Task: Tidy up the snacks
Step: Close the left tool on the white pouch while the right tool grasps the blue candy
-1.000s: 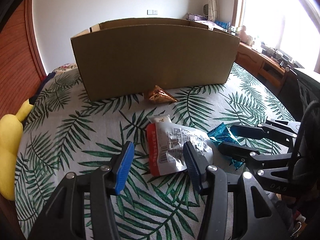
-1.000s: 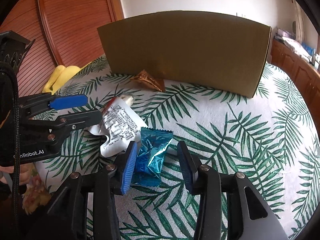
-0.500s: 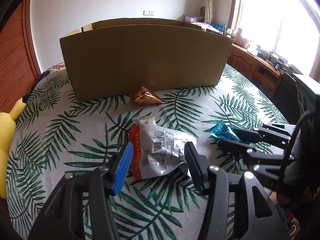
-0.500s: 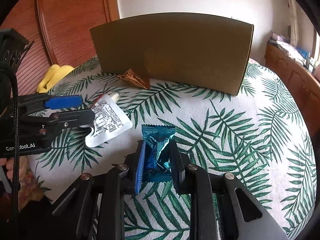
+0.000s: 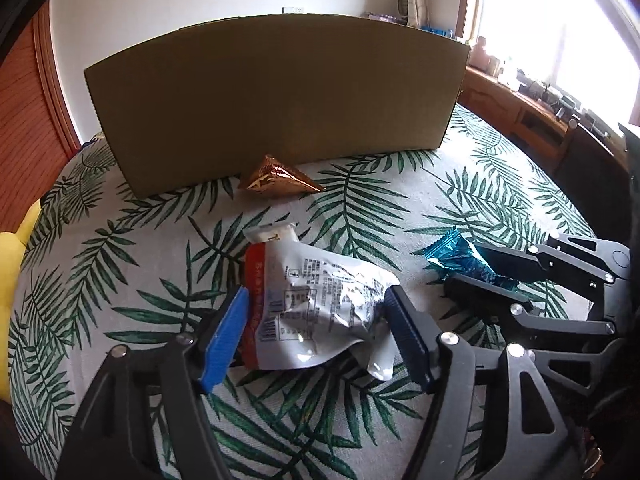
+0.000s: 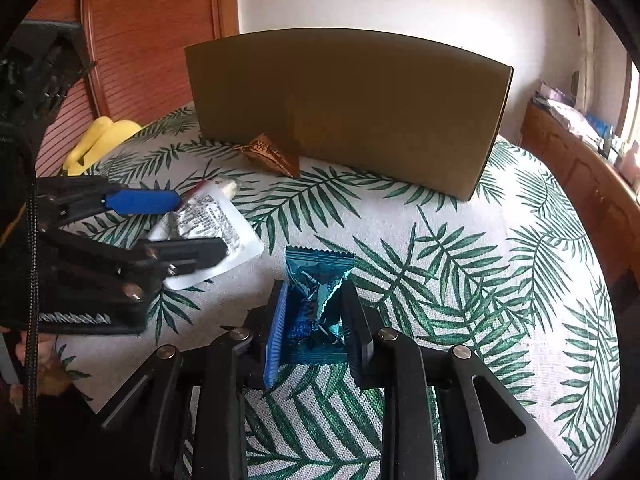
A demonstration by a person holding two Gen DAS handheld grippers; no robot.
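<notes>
A white and red snack pouch (image 5: 316, 300) lies on the leaf-print tablecloth between the fingers of my left gripper (image 5: 318, 312), which is open around it; it also shows in the right wrist view (image 6: 208, 224). My right gripper (image 6: 312, 312) is shut on a blue foil snack packet (image 6: 314, 300), held just above the cloth; the packet also shows in the left wrist view (image 5: 456, 256). A bronze triangular snack (image 5: 276, 176) lies against the front of the cardboard box (image 5: 276, 100), which stands at the back of the table (image 6: 340, 96). The box's inside is hidden.
The round table (image 6: 500, 260) is covered by the leaf-print cloth. A yellow object (image 6: 100, 136) lies at the table's left edge. A wooden sideboard (image 5: 520, 108) with clutter stands to the right under a window. A wooden slatted door (image 6: 140, 32) is behind on the left.
My right gripper closed on the blue packet and lifted it slightly. My left gripper moved forward so its fingers straddle the white pouch.
</notes>
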